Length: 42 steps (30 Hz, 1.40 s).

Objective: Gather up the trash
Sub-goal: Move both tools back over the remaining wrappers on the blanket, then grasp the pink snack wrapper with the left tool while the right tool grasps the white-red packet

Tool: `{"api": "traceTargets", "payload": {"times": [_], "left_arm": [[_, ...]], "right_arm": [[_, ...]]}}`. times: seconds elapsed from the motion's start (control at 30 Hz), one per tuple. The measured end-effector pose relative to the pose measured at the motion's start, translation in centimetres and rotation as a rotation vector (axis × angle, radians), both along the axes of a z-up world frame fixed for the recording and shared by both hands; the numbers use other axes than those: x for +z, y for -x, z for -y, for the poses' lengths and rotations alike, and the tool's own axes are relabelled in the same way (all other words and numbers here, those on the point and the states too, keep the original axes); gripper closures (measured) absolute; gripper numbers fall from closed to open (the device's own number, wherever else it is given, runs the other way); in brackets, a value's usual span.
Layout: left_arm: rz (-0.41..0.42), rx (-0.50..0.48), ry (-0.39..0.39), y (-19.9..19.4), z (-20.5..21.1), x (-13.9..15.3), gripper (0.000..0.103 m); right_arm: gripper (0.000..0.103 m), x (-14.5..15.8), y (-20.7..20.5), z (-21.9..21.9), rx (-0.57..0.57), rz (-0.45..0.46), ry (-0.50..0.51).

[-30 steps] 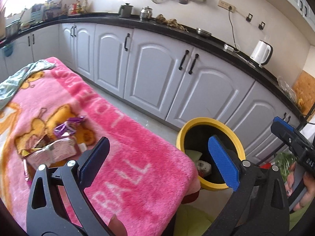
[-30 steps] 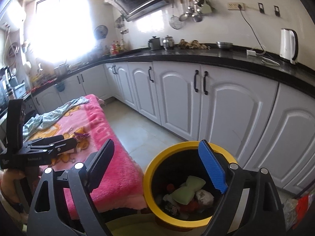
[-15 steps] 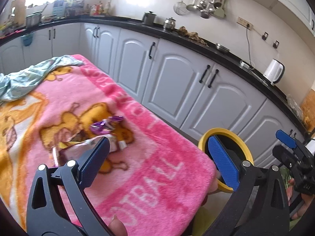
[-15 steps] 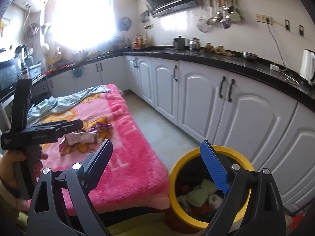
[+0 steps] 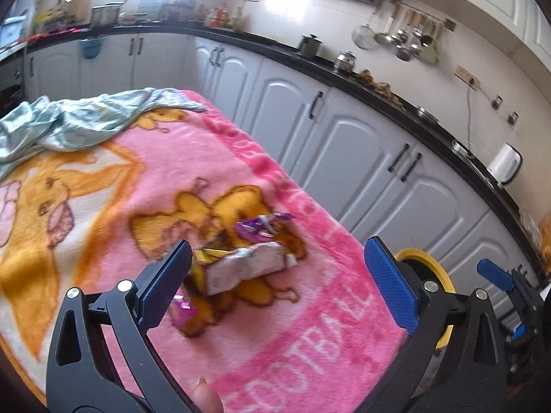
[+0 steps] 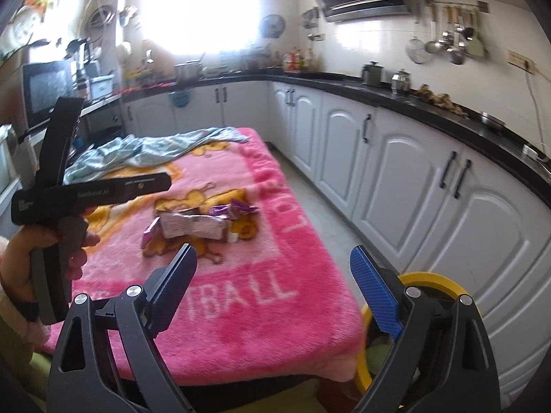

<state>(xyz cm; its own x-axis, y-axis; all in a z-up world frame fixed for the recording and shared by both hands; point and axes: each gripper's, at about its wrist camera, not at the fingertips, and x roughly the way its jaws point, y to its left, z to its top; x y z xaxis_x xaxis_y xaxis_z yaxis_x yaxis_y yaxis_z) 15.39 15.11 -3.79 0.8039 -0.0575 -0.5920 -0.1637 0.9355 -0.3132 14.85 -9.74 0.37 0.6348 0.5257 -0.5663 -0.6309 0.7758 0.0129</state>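
A small pile of trash lies on the pink blanket point(image 5: 261, 351): a white crumpled packet point(image 5: 246, 266), a purple wrapper point(image 5: 263, 227), a pink foil wrapper point(image 5: 186, 308). The pile also shows in the right wrist view, with the white packet point(image 6: 194, 226) and purple wrapper point(image 6: 234, 209). My left gripper point(image 5: 275, 284) is open and empty, just above the pile's near side. My right gripper point(image 6: 275, 292) is open and empty, over the blanket's front edge. The yellow-rimmed bin point(image 5: 432, 268) stands on the floor at the table's right corner point(image 6: 434, 280).
A light green cloth point(image 5: 79, 124) lies bunched at the blanket's far end. White cabinets point(image 6: 406, 175) under a black counter run along the right. The left gripper's body and hand point(image 6: 58, 189) show at the left of the right wrist view.
Both grippers have swung left from over the bin toward the table. The trash pile now sits between the left gripper's fingers in view. Both stay open.
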Motion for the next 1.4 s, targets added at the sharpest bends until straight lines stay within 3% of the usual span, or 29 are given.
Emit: {"api": "traceTargets", "payload": {"times": [0.27,0.6,0.83,0.9,0.93,1.07,1.13,1.23,1.33,1.4], "left_arm": [[-0.035,0.11,0.073,0.8,-5.3,-1.7,0.011],[-0.116,0.208,0.243,0.5,-10.4,-5.4,0.011],[-0.179,0.196,0.383,-1.4,-12.2,-8.0,0.022],[-0.209,0.194,0.427,-2.0,-12.5,-8.9,0.034],[-0.23,0.197,0.44,-2.3,-12.6,-9.3,0.034],[-0.253,0.193,0.421,-3.2,-12.4,-9.7,0.035],[-0.269,0.196,0.391,-3.6,-12.1,-9.7,0.042],[-0.287,0.203,0.347,-3.9,-12.0,-9.9,0.061],[-0.294,0.21,0.329,-4.0,-12.5,-10.1,0.078],[-0.293,0.211,0.322,-3.8,-12.8,-10.3,0.083]], "right_arm": [[0.015,-1.6,-0.8,-6.2,0.132,0.0,0.071],[0.015,-6.2,-2.7,-13.7,0.339,0.013,0.245],[0.015,-9.0,-5.2,-17.4,0.406,0.004,0.322],[0.015,-9.5,-5.6,-18.3,0.429,0.007,0.348],[0.015,-9.7,-5.9,-18.7,0.438,0.008,0.359],[0.015,-10.5,-5.9,-20.3,0.494,0.041,0.423],[0.015,-11.0,-5.9,-21.0,0.516,0.054,0.451],[0.022,-11.7,-5.8,-21.6,0.534,0.066,0.474],[0.044,-11.9,-5.7,-21.3,0.556,0.031,0.444],[0.056,-11.9,-5.6,-20.9,0.566,0.005,0.427]]}}
